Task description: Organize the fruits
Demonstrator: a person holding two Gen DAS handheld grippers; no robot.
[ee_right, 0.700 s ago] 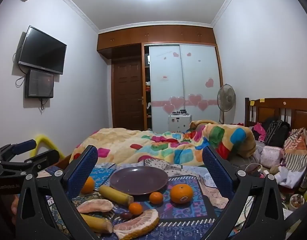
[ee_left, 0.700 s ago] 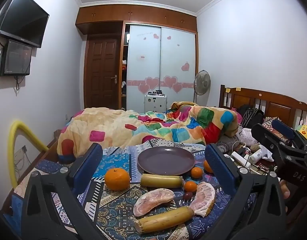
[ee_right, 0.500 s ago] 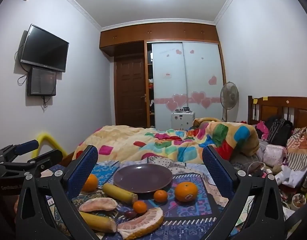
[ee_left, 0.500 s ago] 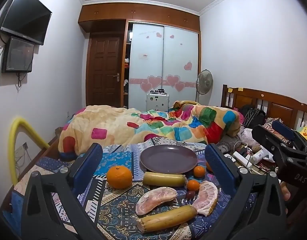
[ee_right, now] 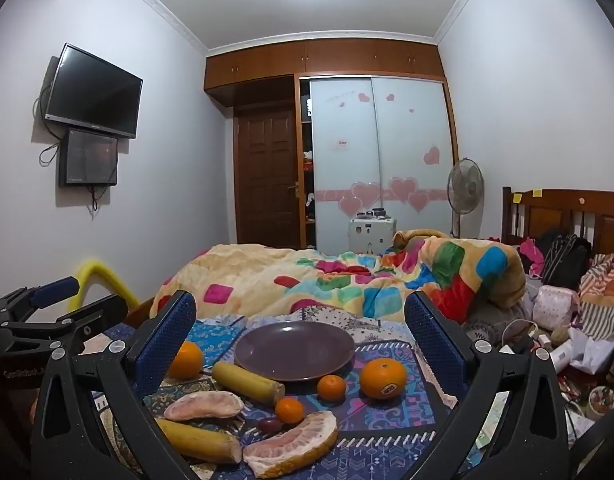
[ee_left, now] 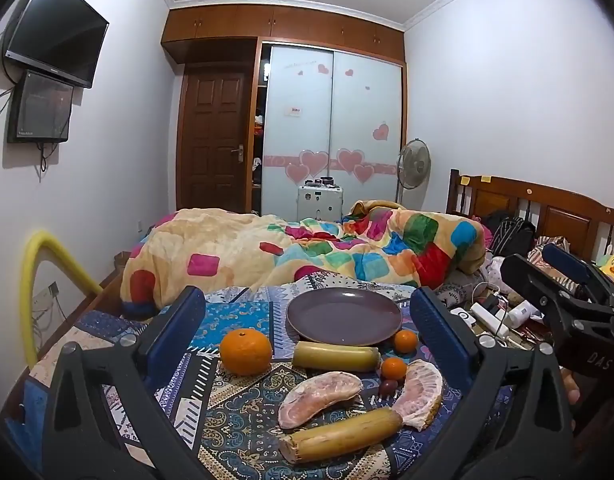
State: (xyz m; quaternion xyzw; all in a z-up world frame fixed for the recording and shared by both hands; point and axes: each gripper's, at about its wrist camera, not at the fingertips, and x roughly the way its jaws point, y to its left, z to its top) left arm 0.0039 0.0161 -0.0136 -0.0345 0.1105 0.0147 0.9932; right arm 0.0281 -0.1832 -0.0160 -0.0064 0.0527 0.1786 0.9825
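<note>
An empty purple plate (ee_left: 344, 315) (ee_right: 294, 351) sits on a patterned cloth (ee_left: 235, 412). In front of it lie two bananas (ee_left: 335, 356) (ee_left: 341, 434), two peeled pomelo wedges (ee_left: 319, 397) (ee_left: 419, 392), two small tangerines (ee_left: 405, 340) (ee_left: 393, 368), a dark grape (ee_left: 387, 386) and a large orange (ee_left: 246, 351). A second large orange (ee_right: 383, 378) shows in the right wrist view. My left gripper (ee_left: 311, 340) is open and empty, held above the fruit. My right gripper (ee_right: 297, 344) is open and empty, beside the left one (ee_right: 35, 320).
A bed with a colourful quilt (ee_left: 307, 252) lies behind the cloth. Clutter of chargers, bottles and bags (ee_right: 555, 336) fills the right side by the wooden headboard (ee_left: 547, 212). A yellow foam tube (ee_left: 31, 280) stands at the left wall.
Both views have shifted slightly, so the fruit sits a little lower and nearer in frame. Both grippers stay open and no fruit has moved.
</note>
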